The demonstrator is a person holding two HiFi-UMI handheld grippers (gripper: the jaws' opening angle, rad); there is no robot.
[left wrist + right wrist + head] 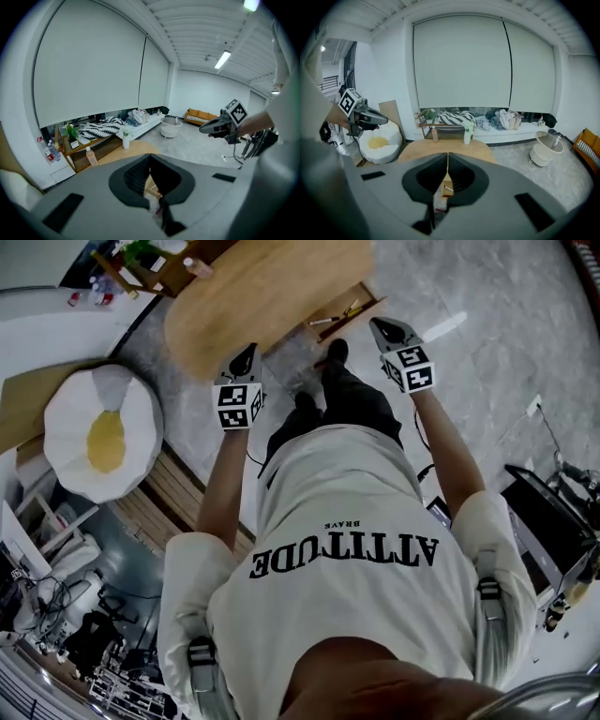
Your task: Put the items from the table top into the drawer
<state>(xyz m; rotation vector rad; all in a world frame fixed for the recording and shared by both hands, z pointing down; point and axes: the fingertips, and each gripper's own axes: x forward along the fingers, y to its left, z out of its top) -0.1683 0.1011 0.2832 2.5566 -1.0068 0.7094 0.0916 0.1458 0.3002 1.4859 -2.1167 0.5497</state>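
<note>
The left claw is pressed shut and empty, at the near rim of the oval worktop. One bottle and one vase stand at the worktop's far edge, about twelve o'clock from both claws. The single open drawer, with small things in it, lies at two o'clock from the left claw. It is nearer the right claw, which is likewise shut and empty.
</note>
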